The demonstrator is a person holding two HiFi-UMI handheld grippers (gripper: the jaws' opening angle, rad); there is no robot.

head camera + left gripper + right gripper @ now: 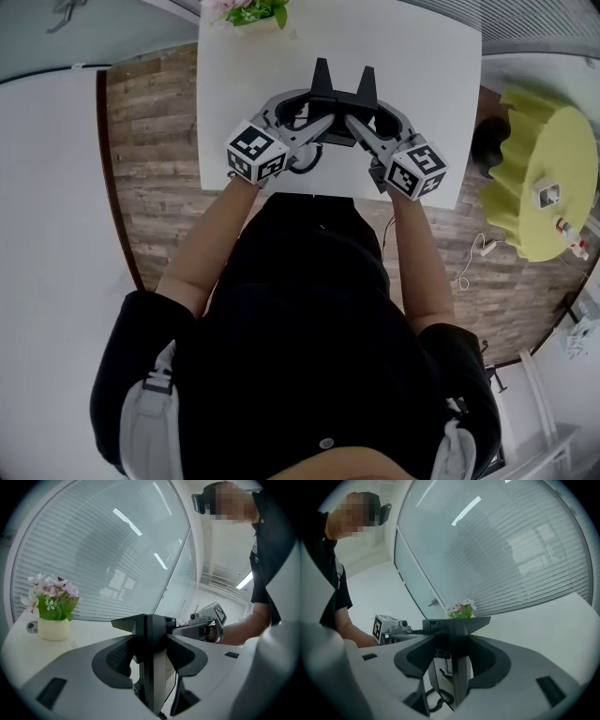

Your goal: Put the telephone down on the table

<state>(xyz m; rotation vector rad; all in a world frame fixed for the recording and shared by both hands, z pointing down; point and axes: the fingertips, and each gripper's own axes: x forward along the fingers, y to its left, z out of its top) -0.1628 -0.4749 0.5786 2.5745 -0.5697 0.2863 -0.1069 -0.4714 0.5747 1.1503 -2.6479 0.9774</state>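
Note:
A black telephone (336, 97) is over the near part of the white table (427, 66), held between both grippers, its two black stand legs pointing away from me. My left gripper (319, 114) is shut on its left edge, and in the left gripper view that edge (154, 630) stands upright between the pads (115, 660). My right gripper (364, 117) is shut on the opposite edge (457, 634). A coiled cord (438, 700) hangs under the phone. Whether the phone's base touches the table is hidden.
A white pot of pink flowers (253, 11) stands at the table's far left edge, also in the left gripper view as the pot (54, 629). A round yellow table (553, 178) with small items stands at the right on the wooden floor (155, 159). Window blinds lie beyond the table.

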